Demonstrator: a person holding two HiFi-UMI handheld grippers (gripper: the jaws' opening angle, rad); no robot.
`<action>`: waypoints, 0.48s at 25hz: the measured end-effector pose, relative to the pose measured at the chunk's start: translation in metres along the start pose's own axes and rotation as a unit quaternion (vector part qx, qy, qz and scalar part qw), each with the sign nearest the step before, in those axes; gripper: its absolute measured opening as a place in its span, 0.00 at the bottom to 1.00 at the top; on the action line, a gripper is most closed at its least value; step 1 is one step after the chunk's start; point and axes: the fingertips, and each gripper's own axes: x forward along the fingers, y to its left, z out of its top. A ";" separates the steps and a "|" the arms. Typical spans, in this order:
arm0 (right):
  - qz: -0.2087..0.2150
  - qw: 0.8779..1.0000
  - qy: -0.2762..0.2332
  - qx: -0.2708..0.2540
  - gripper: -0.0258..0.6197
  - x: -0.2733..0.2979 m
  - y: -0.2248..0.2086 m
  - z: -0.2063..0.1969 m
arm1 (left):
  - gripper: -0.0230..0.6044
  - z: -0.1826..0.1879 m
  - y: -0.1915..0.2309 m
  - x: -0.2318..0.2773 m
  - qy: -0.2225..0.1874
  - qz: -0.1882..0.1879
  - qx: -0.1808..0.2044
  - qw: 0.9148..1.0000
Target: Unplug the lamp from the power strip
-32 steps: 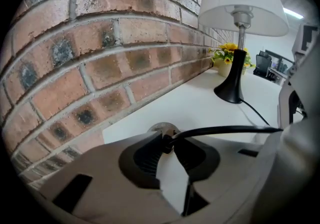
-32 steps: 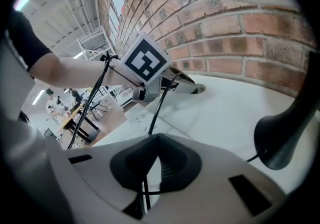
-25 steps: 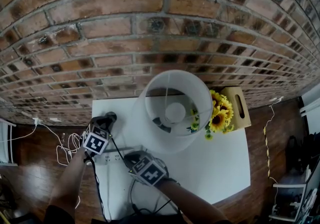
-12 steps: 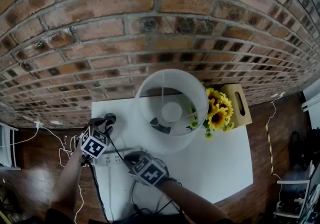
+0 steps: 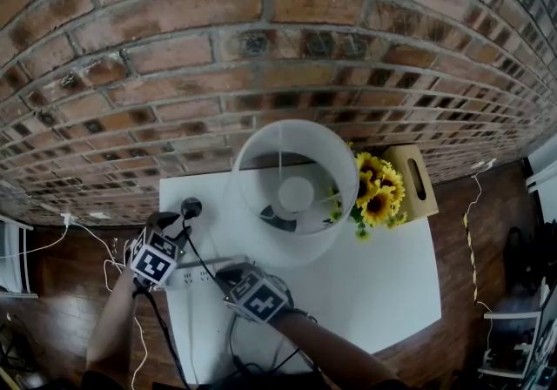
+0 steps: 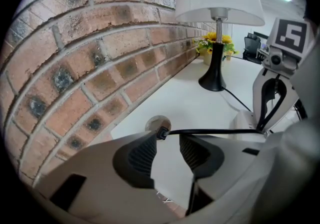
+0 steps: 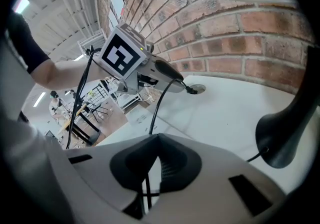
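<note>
**A:** Lamp (image 5: pixel 296 197): where?
**B:** Upright on the white worktop (image 5: pixel 374 292) by the brick wall (image 5: pixel 261 57) (wood floor (image 5: pixel 52 292) around). Its plug (image 6: pixel 157 127) lies loose on the worktop, off the power strip (image 6: pixel 244 119).
**A:** Grippers?
**B:** Left gripper (image 6: pixel 169 143) spread, jaws just been opening, nothing between. Right gripper (image 7: pixel 156 139) pinches the cord (image 6: pixel 210 131).

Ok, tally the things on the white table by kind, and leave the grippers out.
lamp: 1
power strip: 1
loose plug: 1
sunflower bunch: 1
wooden box: 1
Total: 5
</note>
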 end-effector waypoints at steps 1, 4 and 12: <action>0.000 1.000 0.000 0.001 0.04 0.000 0.000 0.000 | 0.28 0.001 -0.001 -0.002 -0.004 -0.002 -0.004 1.000; 0.000 1.000 0.000 0.002 0.04 0.000 -0.001 0.000 | 0.24 0.000 -0.002 -0.008 -0.004 -0.004 -0.013 1.000; 0.002 1.000 0.004 0.006 0.04 0.000 0.000 0.001 | 0.19 -0.012 0.003 -0.016 0.006 0.021 -0.082 0.996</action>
